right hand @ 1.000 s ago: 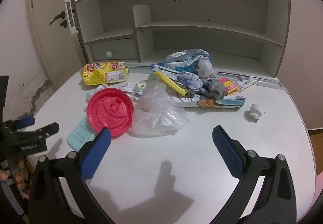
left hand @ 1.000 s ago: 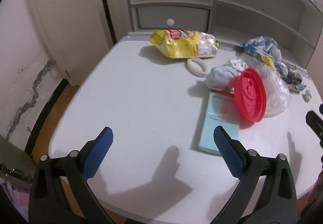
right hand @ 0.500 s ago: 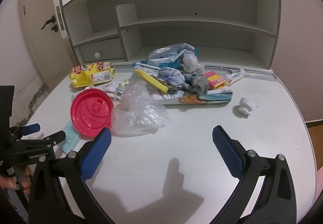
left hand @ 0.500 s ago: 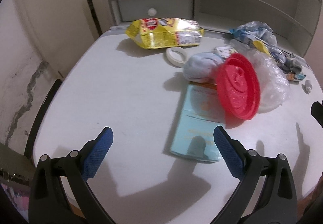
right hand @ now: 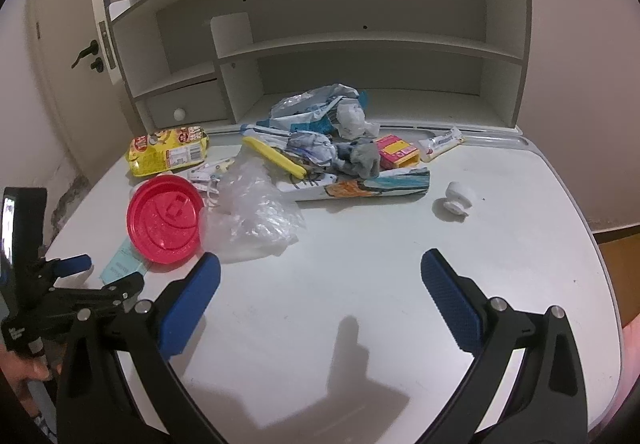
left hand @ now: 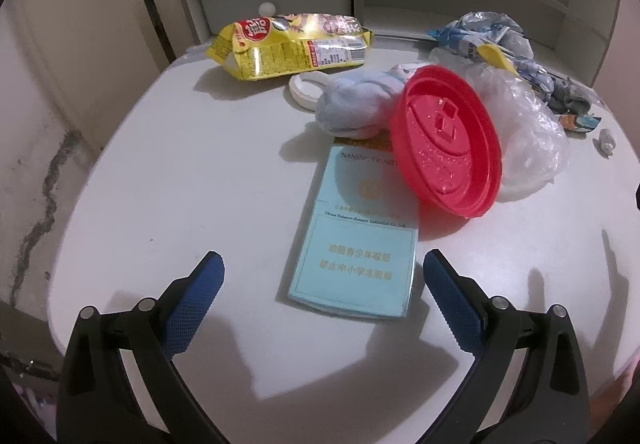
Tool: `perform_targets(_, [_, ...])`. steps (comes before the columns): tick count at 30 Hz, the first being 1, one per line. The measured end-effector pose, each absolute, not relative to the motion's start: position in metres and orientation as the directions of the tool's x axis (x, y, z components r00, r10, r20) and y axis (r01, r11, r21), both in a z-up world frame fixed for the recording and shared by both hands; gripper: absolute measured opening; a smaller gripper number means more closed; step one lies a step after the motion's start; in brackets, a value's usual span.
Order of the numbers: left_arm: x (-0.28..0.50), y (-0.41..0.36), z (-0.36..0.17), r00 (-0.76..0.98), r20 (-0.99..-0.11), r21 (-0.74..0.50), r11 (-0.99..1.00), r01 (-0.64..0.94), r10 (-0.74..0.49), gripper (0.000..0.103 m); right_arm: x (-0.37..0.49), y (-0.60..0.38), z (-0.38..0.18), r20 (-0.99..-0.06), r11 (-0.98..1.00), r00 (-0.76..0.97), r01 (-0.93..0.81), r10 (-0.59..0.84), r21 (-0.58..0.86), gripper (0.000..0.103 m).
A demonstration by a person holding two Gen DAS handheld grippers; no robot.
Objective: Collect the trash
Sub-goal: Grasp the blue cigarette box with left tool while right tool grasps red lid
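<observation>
As the left hand-held gripper [left hand: 320, 284] pushed in closer over the bench [left hand: 180, 172], the flat pale-blue packet [left hand: 356, 244] slid from off to the right a second earlier to sitting squarely between its wide-spread, empty fingers. That looked like a line-up for the first pick, though nothing was gripped yet. Leaning over the packet's far end was the red lid [left hand: 444, 140], propped against a crumpled clear bag [left hand: 528, 132], with a pale-blue wad [left hand: 352, 108] just behind. Over on the other side, the right hand-held gripper [right hand: 320, 284] had also eased forward, jaws wide and holding nothing, above bare bench short of the clear bag. Behind that lay the yellow snack bag [right hand: 168, 156] and the wrapper heap [right hand: 320, 140], all still uncollected. No bin was in view.
</observation>
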State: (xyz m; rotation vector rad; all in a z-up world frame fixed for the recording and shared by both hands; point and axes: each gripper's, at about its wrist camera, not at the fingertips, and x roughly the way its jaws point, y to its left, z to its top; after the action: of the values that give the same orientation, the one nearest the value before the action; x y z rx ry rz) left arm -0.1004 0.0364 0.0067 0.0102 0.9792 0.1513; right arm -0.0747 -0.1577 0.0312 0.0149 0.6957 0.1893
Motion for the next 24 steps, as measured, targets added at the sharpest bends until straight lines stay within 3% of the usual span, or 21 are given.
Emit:
perform_targets(9, [-0.091, 0.033, 0.004, 0.579, -0.804, 0.102, 0.990, -0.095, 0.139, 0.097, -0.075, -0.153, 0.026, -0.644, 0.982, 0.745, -0.177, 0.176, 0.063, 0.097])
perform_targets(12, [-0.089, 0.034, 0.002, 0.579, -0.812, 0.050, 0.997, -0.051, 0.071, 0.096, -0.075, -0.152, 0.023, -0.650, 0.981, 0.737, -0.179, 0.185, 0.076, 0.097])
perform_targets(13, [-0.089, 0.035, 0.002, 0.583, -0.812, 0.025, 0.999, -0.036, 0.041, 0.094, -0.074, -0.151, 0.023, -0.651, 0.981, 0.736, -0.180, 0.186, 0.077, 0.097])
perform_targets(15, [-0.094, 0.034, 0.005, 0.625, -0.780, 0.035, 0.999, 0.011, 0.020, 0.055, -0.074, -0.148, 0.023, -0.652, 0.980, 0.734, -0.185, 0.189, 0.076, 0.097])
perform_targets(24, [-0.100, 0.072, 0.025, 0.654, -0.755, -0.066, 0.998, -0.010, -0.044, 0.055, -0.063, -0.101, 0.028, -0.657, 0.936, 0.677, -0.323, 0.330, 0.138, 0.097])
